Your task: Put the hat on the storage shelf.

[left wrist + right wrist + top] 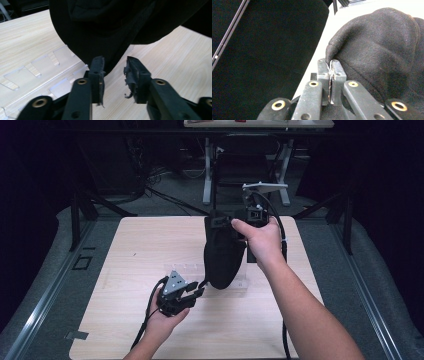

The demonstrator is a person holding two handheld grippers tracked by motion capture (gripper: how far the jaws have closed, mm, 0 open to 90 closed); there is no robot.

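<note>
The right gripper (227,221), at upper centre of the high view, has its jaws pressed tight on the rim of a black cloth bag (223,254); in the right gripper view the pads meet with only a thin fold of the fabric (374,50) between them, just above the middle of the frame. The bag hangs from that pinch over the centre of the wooden table (140,245), its rounded bottom dipping to a clear acrylic rack (187,269) that lies flat on the tabletop; whether the cloth touches the rack I cannot tell. The left gripper (195,291), lower and left of centre in the high view, has its jaws parted to a moderate gap, and in the left gripper view the bag's lowest curve (105,35) hangs right in front of that gap, the frayed pads (98,66) just short of the cloth. The step in hand looks like taking the bottom of the bag with the left gripper. To do it well, the right should hold the bag steady and high enough to keep the fabric taut, while the left moves forward so that a real fold, not just the surface, lies between the pads before closing, clear of the rack's slotted edge (37,75).
</note>
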